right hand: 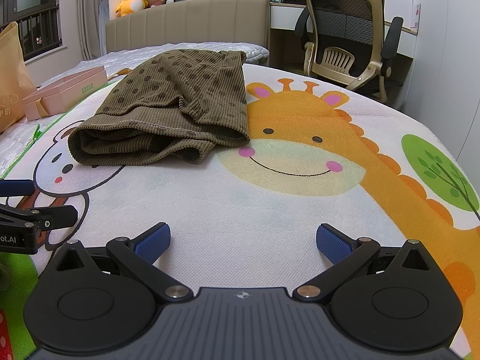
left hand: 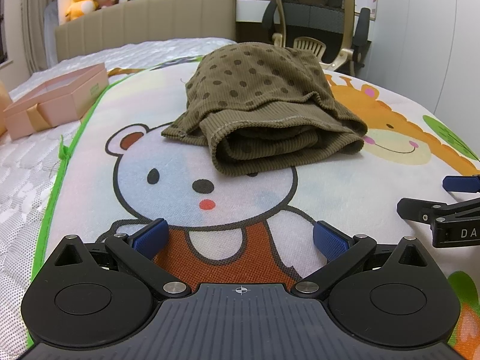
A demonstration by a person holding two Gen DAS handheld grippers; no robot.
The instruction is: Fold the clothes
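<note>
An olive-brown corduroy garment [left hand: 264,105] with dark dots lies folded in a thick bundle on a cartoon play mat [left hand: 240,204] on the bed. It also shows in the right wrist view [right hand: 171,108], left of the giraffe print. My left gripper [left hand: 240,238] is open and empty, low over the mat, a short way in front of the garment. My right gripper [right hand: 243,241] is open and empty, in front and to the right of the garment. Each gripper shows at the edge of the other's view: the right one [left hand: 444,210], the left one [right hand: 30,210].
A pink gift box [left hand: 57,99] sits on the white mattress left of the mat, also in the right wrist view [right hand: 63,93]. A paper bag [right hand: 10,78] stands at far left. A headboard [left hand: 144,21] with plush toys is behind. An office chair [right hand: 348,36] stands beyond the bed's far right.
</note>
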